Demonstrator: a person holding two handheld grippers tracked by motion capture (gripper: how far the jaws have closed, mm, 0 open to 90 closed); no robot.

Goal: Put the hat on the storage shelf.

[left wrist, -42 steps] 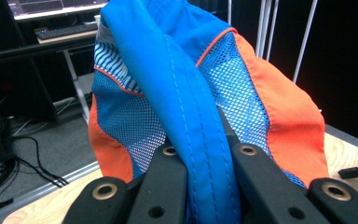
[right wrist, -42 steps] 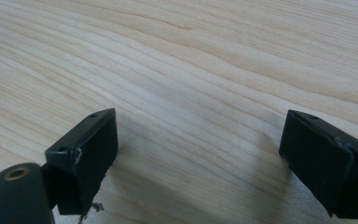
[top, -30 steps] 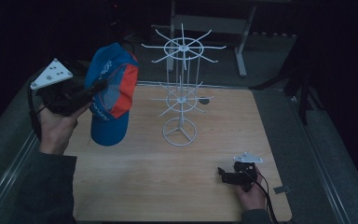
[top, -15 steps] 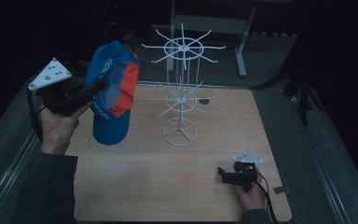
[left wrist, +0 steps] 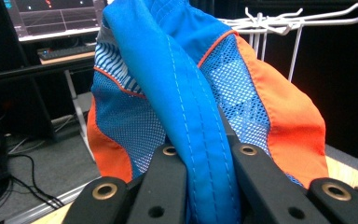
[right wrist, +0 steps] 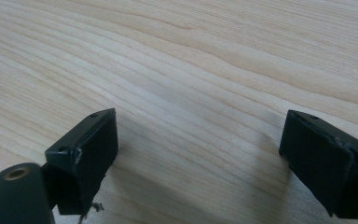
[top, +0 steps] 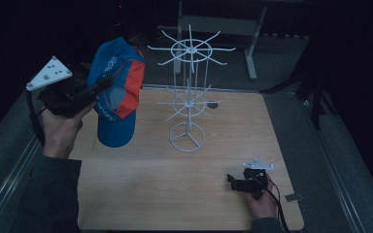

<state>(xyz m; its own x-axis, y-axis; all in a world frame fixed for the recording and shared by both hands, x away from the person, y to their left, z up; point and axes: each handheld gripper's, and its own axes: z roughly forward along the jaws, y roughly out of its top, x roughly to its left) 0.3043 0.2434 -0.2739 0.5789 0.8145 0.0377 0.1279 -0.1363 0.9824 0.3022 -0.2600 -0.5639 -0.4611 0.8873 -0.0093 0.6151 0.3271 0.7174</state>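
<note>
1. At the left of the high view, the left tongs [top: 94, 90] were raised well above the wooden surface [top: 141, 194], clamped on a blue and orange cap [top: 115, 92].
2. In the left gripper view, a fold of the cap's blue fabric [left wrist: 191, 116] ran down between the two black jaws, which pressed on it from both sides; mesh panels and orange panels spread to either side.
3. The cap hung off the surface, its brim pointing down, just left of a white wire rack [top: 189, 97].
4. The rack stood upright near the middle of the surface on a round base, with two tiers of hooks radiating from its pole; the cap touched none of them.
5. Near the front right corner of the surface, the right tongs [top: 234, 183] lay low in the person's hand.
6. In the right gripper view, their jaws stood wide apart over bare wood grain, with nothing between them.
</note>
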